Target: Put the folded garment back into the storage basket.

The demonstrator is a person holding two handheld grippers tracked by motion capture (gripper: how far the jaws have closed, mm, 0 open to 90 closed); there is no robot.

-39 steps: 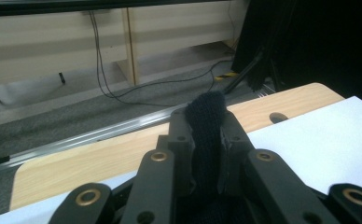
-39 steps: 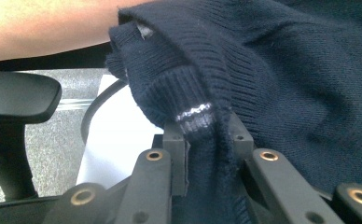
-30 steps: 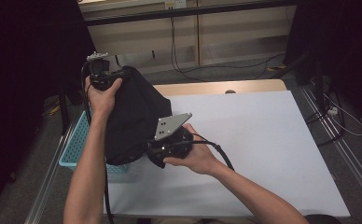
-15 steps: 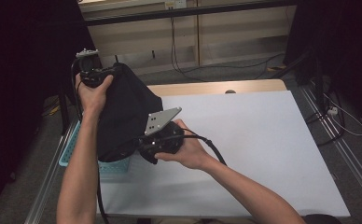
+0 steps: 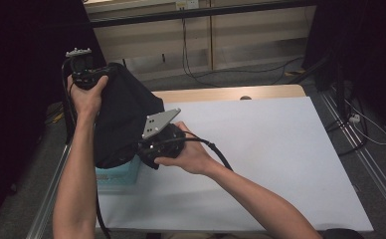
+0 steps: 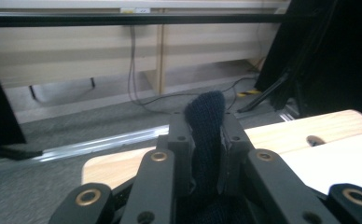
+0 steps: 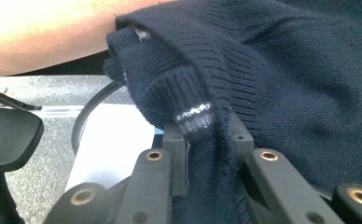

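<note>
From the high view, the left gripper (image 5: 89, 74) is raised over the table's (image 5: 280, 149) left edge and the right gripper (image 5: 158, 144) sits lower, with a dark knit sweater (image 5: 124, 119) hanging between them above a light blue basket (image 5: 116, 174). In the left gripper view, the jaws are pinched on a fold of the sweater (image 6: 207, 121) that sticks up between them. In the right gripper view, the jaws clamp a ribbed hem of the sweater (image 7: 202, 121), whose bulk fills the upper right
</note>
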